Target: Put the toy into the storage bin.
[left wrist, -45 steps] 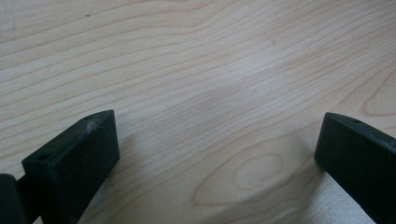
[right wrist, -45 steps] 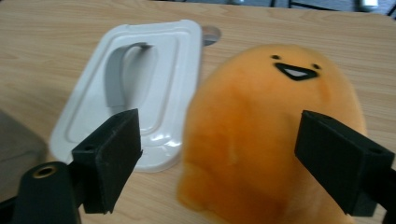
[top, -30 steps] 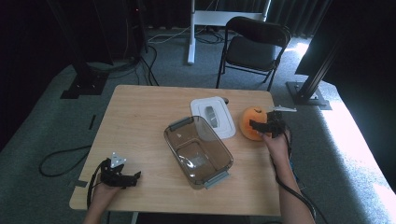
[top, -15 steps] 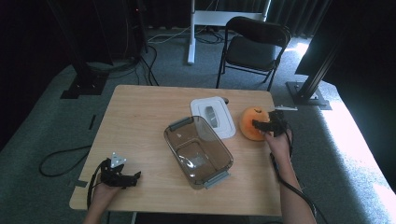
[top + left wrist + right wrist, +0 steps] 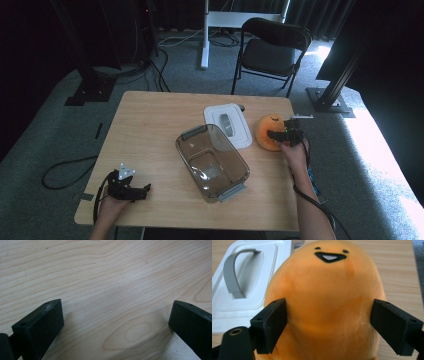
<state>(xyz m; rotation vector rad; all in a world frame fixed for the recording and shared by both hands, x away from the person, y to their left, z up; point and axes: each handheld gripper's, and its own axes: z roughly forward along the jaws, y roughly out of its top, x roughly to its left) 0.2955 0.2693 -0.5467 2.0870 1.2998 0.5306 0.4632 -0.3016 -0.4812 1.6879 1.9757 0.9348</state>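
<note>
The right gripper (image 5: pixel 329 325) straddles the orange plush toy (image 5: pixel 325 300), jaws flanking it; white lid (image 5: pixel 249 285) beside it.

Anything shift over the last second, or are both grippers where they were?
No visible change. The right gripper stays at the orange plush toy, its jaws spread on either side of the toy's body, not clearly squeezing it. The left gripper still rests open on the table near the front left corner. The clear container and the white lid lie as before.
</note>
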